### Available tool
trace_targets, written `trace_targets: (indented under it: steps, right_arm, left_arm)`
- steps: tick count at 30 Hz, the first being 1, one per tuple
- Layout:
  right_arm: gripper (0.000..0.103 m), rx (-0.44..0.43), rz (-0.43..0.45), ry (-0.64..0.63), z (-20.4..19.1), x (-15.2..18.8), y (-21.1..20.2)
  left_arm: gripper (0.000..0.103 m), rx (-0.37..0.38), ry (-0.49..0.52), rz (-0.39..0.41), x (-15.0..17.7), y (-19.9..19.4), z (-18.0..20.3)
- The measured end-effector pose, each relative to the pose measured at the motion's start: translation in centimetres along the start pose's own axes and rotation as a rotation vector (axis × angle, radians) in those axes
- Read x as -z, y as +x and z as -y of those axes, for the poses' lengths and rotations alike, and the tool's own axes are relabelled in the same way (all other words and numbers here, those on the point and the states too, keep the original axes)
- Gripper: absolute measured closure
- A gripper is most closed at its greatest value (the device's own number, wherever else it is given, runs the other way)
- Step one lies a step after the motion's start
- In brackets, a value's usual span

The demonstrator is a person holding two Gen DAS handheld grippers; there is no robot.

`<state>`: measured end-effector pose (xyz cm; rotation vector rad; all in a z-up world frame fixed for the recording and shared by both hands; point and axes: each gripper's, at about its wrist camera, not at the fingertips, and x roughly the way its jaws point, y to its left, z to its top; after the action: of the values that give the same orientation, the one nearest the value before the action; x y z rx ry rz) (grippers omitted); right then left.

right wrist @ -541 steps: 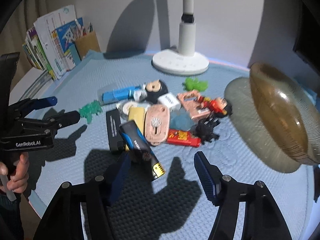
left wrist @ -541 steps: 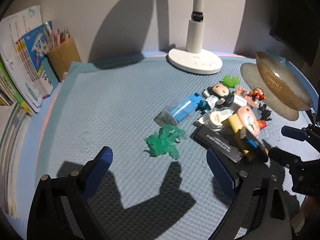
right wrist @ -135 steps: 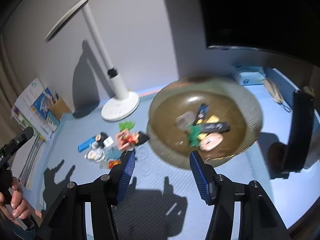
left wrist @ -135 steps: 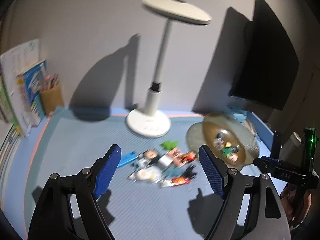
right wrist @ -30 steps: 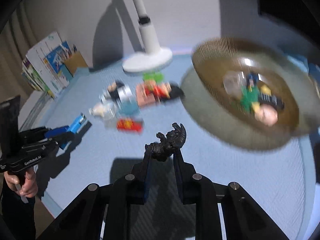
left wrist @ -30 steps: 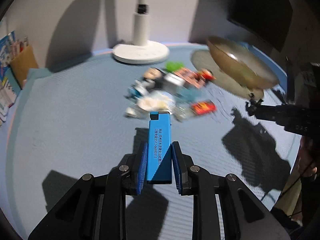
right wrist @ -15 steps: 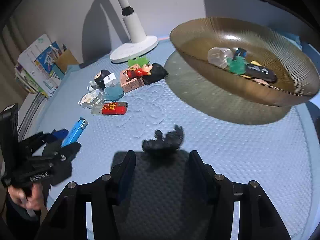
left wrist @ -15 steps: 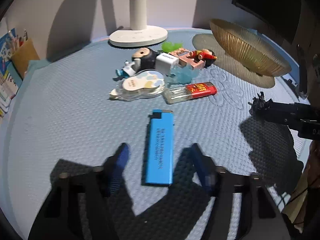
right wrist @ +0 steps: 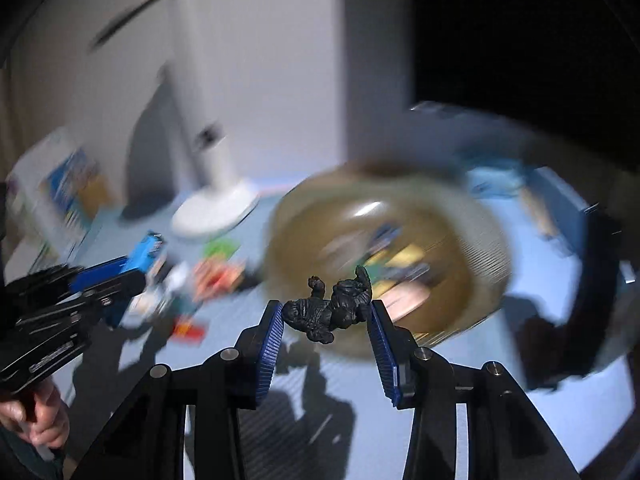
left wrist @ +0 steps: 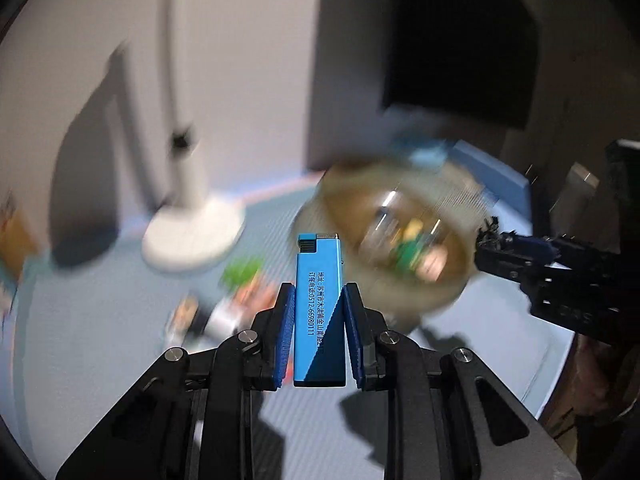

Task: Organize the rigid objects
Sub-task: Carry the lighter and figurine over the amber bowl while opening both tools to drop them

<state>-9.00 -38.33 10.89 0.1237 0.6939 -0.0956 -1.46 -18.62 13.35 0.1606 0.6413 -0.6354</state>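
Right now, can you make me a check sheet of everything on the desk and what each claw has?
Surface: blue textured mat, blurred.
Job's things: blue lighter; black figurine; amber bowl with several items inside.
Clutter: small toys and a red lighter left on the mat, blurred.
Grippers: left claw shut on the blue lighter; right claw closing, its pads against the black figurine.
Cables: nothing seen.
Surroundings: white lamp, books, dark screen, grey wall.
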Motion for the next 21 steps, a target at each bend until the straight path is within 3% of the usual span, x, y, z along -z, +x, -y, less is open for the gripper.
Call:
trace_targets:
  steps: [2,4,9,12,14,15,16,18,21]
  right_arm:
    - [0.061,0.068,0.022,0.044,2.6,-2.0,0.0]
    - [0.061,0.117,-0.001,0.079,4.5,-3.1,0.9]
    - [0.061,0.153,-0.192,0.125,7.3,-2.6,6.1]
    - [0.061,0.136,-0.236,0.136,8.1,-1.8,7.3]
    - [0.061,0.143,-0.238,0.122,8.1,-1.6,7.3]
    - [0.059,0.146,-0.235,0.114,8.0,-1.7,7.3]
    - [0.058,0.159,-0.232,0.112,8.1,-1.8,7.3]
    - [0.051,0.186,-0.206,0.121,8.4,-2.1,6.6]
    - [0.050,0.135,-0.136,0.152,8.3,-2.6,4.3]
  left_arm:
    - [0.082,0.027,0.028,0.040,-2.6,0.9,1.8]
    - [0.082,0.050,0.040,0.026,-4.3,3.0,3.4]
    - [0.082,0.070,0.028,-0.163,-4.0,11.0,5.8]
    - [0.082,0.089,0.022,-0.204,-2.9,13.0,6.4]
    - [0.078,0.087,0.021,-0.207,-2.8,13.5,6.5]
    - [0.069,0.084,0.018,-0.206,-2.8,13.5,6.4]
    - [0.054,0.077,0.010,-0.207,-3.0,13.3,6.2]
    - [0.051,0.084,-0.021,-0.171,-3.4,11.9,5.3]
    - [0.048,0.106,-0.088,-0.098,-4.0,8.6,2.8]
